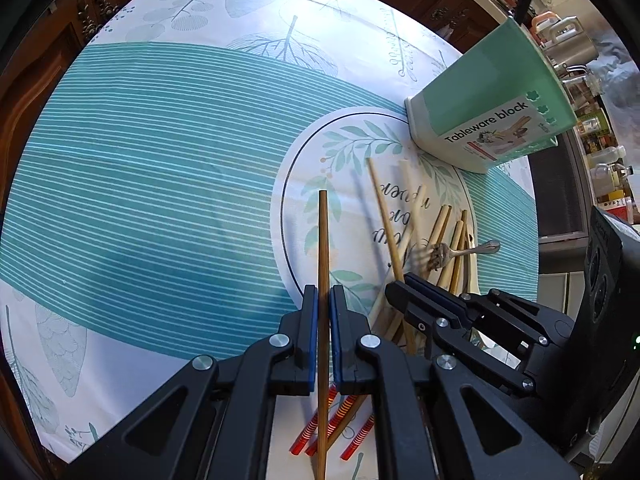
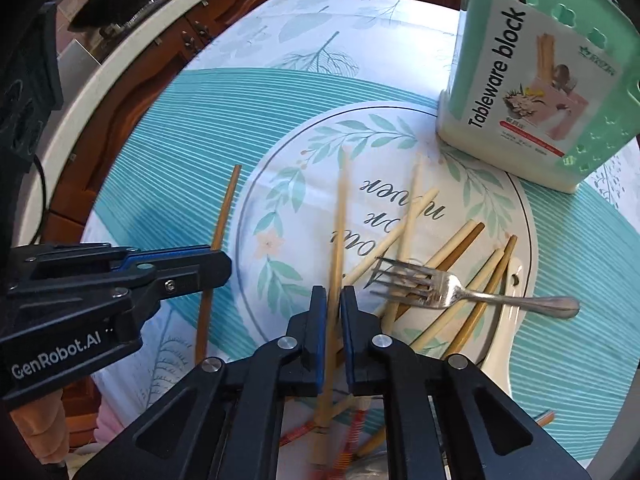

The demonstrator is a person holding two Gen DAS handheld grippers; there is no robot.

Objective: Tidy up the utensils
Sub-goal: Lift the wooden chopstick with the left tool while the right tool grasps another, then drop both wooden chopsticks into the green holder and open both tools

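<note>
Now both claws point down at the table | left gripper (image 1: pixel 323 304) clamped on a brown chopstick (image 1: pixel 322 240) | right gripper (image 2: pixel 333 306) pinching a pale chopstick (image 2: pixel 340 216), slightly blurred | fork (image 2: pixel 448 292) lies just right of the right gripper across loose chopsticks (image 2: pixel 472 280) | green tableware block (image 2: pixel 536 72) stands beyond, up right

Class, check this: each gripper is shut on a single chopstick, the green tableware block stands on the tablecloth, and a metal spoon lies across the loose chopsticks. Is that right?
Not quite. The metal utensil across the loose chopsticks is a fork, not a spoon; the right wrist view shows its tines. The rest holds: the left gripper and right gripper each clamp one chopstick, and the tableware block stands on the tablecloth.
</note>
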